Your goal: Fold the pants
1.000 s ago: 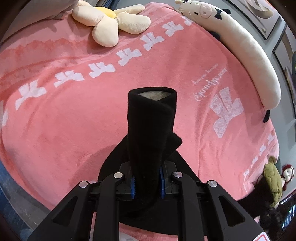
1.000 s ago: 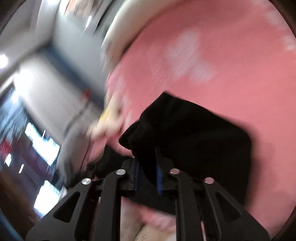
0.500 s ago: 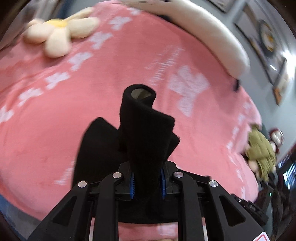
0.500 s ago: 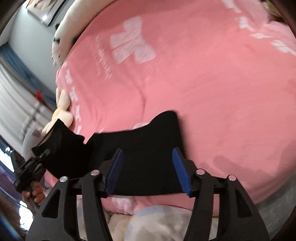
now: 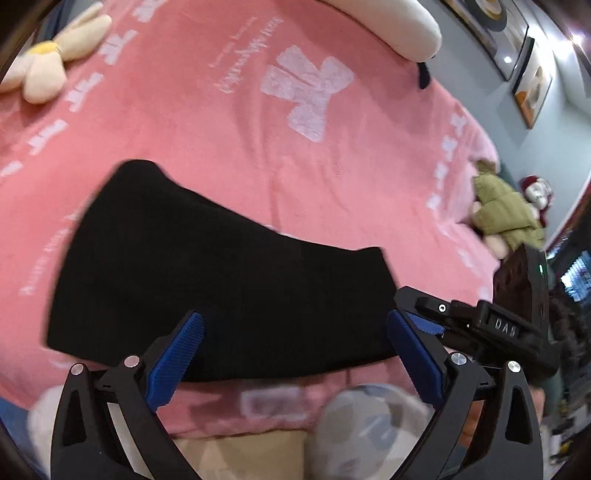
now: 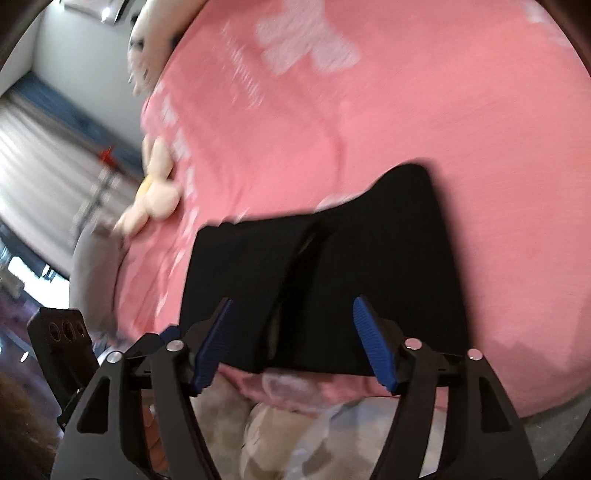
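Blue ribbed pads (image 5: 173, 363): your left gripper (image 5: 295, 354) has them spread wide apart, with nothing between them.
Left gripper position: you have it hovering at the near edge of the pants (image 5: 221, 280), the cloth showing through the gap between the fingers.
Right gripper (image 6: 295, 345): your blue pads (image 6: 373, 350) stand wide apart here as well, gripping nothing.
Right gripper position: near edge of the pants (image 6: 369, 266); in the left wrist view its black body (image 5: 487, 328) shows at the right end of the cloth, though whether it touches the fabric you cannot tell.
Pants: black, folded into a flat band lying across the near part of the bed, free of both grippers; a fold line runs through the middle in the right wrist view.
Blanket (image 5: 221, 129): pink fleece with white bow prints and script lettering, under the pants.
Flower plush (image 5: 48, 62): cream petals, yellow centre, far left on the blanket.
Long pillow (image 5: 391, 26): cream, along the far edge.
Olive-jacket doll (image 5: 506, 218): right edge of the bed.
Framed pictures (image 5: 532, 88): grey wall, far right.
Right wrist view: blurred.
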`<action>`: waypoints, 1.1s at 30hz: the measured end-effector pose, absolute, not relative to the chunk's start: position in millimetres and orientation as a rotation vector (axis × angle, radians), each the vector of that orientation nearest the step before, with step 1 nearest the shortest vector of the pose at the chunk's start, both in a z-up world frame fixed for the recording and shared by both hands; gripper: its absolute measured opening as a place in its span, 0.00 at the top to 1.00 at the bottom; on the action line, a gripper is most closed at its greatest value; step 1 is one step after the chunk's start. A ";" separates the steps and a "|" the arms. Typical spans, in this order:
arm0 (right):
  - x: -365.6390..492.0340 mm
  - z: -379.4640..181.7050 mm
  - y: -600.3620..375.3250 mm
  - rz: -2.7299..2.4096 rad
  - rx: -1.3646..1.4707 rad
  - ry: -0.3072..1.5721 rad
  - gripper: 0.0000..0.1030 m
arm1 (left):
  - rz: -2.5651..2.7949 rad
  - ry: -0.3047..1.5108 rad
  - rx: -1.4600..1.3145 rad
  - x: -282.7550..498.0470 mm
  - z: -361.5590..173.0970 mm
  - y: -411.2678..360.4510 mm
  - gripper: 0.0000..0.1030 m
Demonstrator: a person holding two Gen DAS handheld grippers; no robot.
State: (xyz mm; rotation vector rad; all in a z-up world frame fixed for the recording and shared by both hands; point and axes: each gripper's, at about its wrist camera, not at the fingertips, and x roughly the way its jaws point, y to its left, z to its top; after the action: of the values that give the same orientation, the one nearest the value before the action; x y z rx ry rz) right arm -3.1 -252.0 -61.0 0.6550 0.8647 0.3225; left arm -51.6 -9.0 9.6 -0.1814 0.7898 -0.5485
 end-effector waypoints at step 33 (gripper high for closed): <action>-18.8 -37.6 -266.2 -0.046 0.423 0.857 0.42 | -0.391 0.856 -0.261 -7.9 -7.0 58.0 0.06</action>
State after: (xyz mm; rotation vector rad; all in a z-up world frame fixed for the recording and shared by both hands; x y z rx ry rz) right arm -18.8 -266.2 -37.6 0.4235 0.8569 -0.0459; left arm -7.9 58.0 -7.0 -0.2606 0.8557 -0.3906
